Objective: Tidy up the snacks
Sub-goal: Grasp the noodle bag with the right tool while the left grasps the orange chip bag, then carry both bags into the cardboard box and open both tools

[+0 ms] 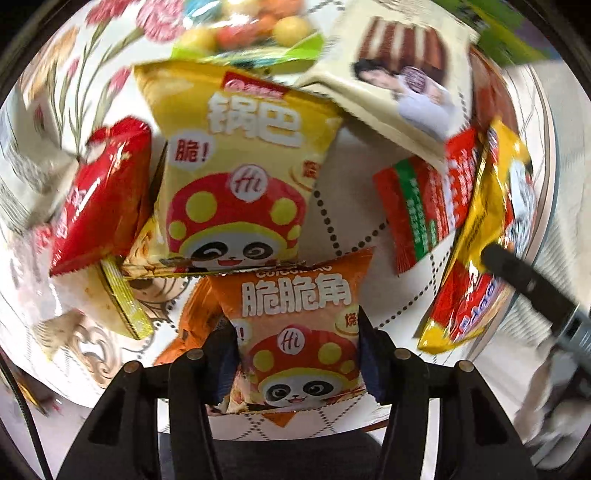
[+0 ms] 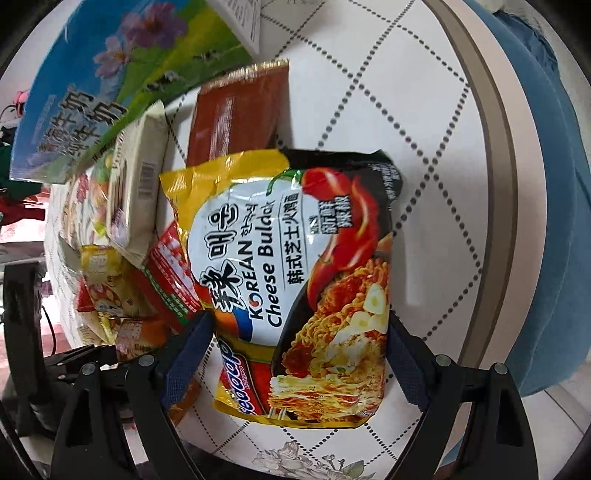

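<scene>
Orange snack packet (image 1: pixel 299 332): on the table, long axis running away from the left gripper (image 1: pixel 297 365), jaws pinched on its sides. Noodle packet (image 2: pixel 295 288): lengthwise between the right gripper (image 2: pixel 295 369) jaws, wide apart, contact seemingly absent.

Motion blur smears the candy bag (image 1: pixel 251 29) at the top edge, the yellow noodle packet (image 1: pixel 476 236) is half hidden behind a dark tongs finger (image 1: pixel 524 284), and the milk carton (image 2: pixel 110 85) runs off-frame.
</scene>
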### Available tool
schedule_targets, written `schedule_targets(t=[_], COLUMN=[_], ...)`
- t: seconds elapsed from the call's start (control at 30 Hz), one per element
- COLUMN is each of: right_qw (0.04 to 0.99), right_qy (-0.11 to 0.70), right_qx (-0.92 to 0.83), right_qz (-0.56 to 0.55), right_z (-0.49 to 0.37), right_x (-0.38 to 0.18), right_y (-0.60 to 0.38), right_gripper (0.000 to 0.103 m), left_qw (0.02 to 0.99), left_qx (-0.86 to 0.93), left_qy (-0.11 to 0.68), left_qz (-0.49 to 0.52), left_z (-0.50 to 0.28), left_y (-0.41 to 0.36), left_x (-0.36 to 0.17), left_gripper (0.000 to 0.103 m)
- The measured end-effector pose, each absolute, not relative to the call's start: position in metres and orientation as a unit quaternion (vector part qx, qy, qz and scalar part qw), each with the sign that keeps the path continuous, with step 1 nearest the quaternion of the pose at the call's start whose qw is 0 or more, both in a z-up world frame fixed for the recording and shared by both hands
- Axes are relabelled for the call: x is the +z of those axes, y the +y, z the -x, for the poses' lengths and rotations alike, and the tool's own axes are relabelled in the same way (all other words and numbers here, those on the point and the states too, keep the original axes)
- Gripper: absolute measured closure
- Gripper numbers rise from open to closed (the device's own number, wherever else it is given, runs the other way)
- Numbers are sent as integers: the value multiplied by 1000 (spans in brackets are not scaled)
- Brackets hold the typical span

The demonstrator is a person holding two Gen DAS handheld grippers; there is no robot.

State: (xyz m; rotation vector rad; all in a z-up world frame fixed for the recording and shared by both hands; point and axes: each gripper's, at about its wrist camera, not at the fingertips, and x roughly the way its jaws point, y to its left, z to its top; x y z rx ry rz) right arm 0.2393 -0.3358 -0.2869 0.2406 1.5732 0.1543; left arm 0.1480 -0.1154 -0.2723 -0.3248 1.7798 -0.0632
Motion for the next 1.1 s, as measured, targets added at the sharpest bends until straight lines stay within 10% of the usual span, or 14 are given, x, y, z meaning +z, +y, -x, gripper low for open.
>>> schedule_targets(t=[0.73, 1.1], right_qw=[688, 729], right_qy=[724, 678], right_qx=[11, 16], right_qz=[-51, -94], right_z=[-184, -164], right_x=[-308, -266], right_y=[-307, -313], right_gripper=[14, 16], left_qw=[679, 727], left_qx=[-39, -59], left_qy=[732, 682], left_qz=[30, 51], left_z=[-115, -114], left_y=[-131, -93], left_x=[-291, -201], left_gripper=[56, 61])
